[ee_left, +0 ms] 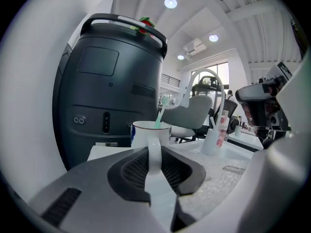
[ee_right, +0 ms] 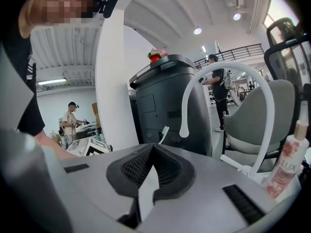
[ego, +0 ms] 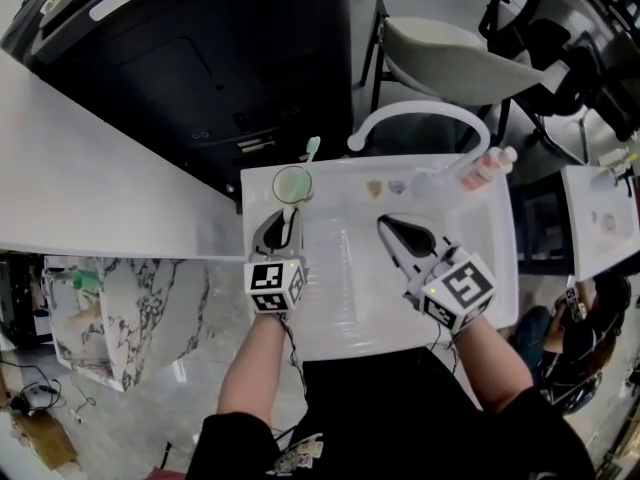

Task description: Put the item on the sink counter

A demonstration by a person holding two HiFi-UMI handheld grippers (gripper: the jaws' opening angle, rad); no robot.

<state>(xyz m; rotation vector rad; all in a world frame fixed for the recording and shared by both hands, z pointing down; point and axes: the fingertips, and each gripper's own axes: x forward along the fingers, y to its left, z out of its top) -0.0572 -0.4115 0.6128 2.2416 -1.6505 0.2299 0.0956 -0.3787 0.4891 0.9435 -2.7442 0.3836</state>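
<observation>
Clamping the handle of the mug (ee_left: 150,130), the left gripper (ee_left: 154,158) hides its base; the toothbrush (ee_left: 160,111) is partly sunk inside. The right gripper (ee_right: 152,149) is clenched, empty.

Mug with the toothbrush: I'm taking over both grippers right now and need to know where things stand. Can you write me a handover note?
The left gripper is shut on the handle of the mug.
The right gripper is shut and empty, above the basin.
The mug stands upright with the toothbrush in it, at the back left corner of the sink counter. Whether its base rests there is hidden.
Done: the mug is at the counter.
Left to do: probably confirm it is seated, open the left jaws, back away.
</observation>
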